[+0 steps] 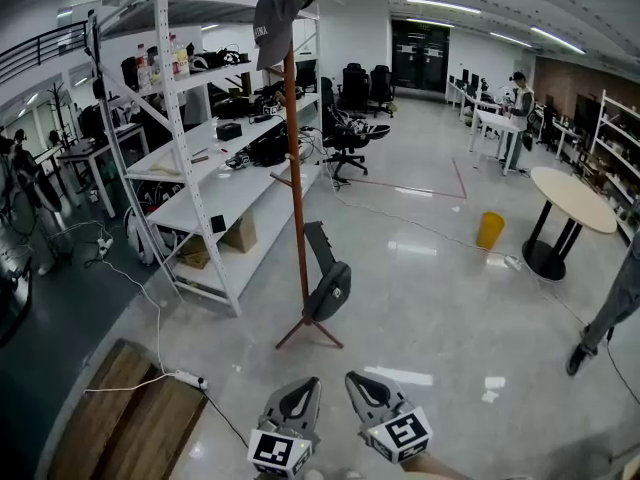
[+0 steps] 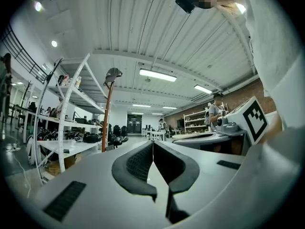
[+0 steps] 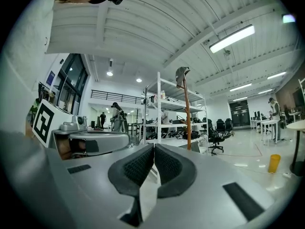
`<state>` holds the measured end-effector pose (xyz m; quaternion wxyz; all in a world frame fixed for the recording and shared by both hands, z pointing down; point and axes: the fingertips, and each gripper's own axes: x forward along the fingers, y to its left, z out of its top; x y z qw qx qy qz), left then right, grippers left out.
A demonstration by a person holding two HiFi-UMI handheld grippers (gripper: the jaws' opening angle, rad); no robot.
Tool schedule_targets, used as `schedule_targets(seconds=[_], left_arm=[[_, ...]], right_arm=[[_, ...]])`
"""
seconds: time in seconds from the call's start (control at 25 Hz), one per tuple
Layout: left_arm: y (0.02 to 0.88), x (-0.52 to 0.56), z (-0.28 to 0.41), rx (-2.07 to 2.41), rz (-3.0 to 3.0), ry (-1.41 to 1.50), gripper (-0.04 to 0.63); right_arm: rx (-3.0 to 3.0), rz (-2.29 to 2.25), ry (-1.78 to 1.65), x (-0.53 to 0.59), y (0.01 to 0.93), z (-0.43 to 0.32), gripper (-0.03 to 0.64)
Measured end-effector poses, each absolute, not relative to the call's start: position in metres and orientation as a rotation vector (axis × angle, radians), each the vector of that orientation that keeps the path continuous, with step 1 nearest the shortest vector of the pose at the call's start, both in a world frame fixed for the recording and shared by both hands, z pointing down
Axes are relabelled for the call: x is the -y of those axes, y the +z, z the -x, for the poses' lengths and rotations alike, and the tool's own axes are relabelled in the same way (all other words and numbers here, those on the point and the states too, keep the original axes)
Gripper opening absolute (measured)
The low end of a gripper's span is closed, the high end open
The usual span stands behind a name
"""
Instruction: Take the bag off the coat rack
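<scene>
A brown coat rack (image 1: 295,188) stands on the glossy floor ahead, on a tripod foot. Low on its pole hangs a black bag (image 1: 329,290) by a dark strap, just above the foot. A grey cap (image 1: 279,16) sits on the rack's top. My left gripper (image 1: 310,382) and right gripper (image 1: 354,377) are side by side at the bottom of the head view, well short of the rack, both shut and empty. The pole (image 2: 106,123) and cap (image 2: 113,73) lie left of my left gripper (image 2: 153,145); the pole (image 3: 188,120) stands right of my right gripper (image 3: 154,146).
White shelving (image 1: 178,173) loaded with gear runs along the left of the rack. A power strip (image 1: 188,378) with its cable and a wooden board (image 1: 125,418) lie at the lower left. Office chairs (image 1: 345,136), a yellow bin (image 1: 490,230), a round table (image 1: 572,198) and a person's leg (image 1: 608,320) are further off.
</scene>
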<state>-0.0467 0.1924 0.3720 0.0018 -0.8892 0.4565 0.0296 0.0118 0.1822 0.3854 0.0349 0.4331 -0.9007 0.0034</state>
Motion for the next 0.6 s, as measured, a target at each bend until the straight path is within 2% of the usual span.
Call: schedule_targets(seconds=[0.2,0.6], left_arm=[[0.371,-0.193,0.04,-1.441,2.788,0.1,0.018],[0.374,-0.19,0.016,-1.456,2.76,0.096,0.018]], right_arm=[[2.77,-1.3,-0.063,-0.185,0.38,-0.014,0.02],[2.801,-1.321,0.025,-0.177,0.379,-0.044,0.02]])
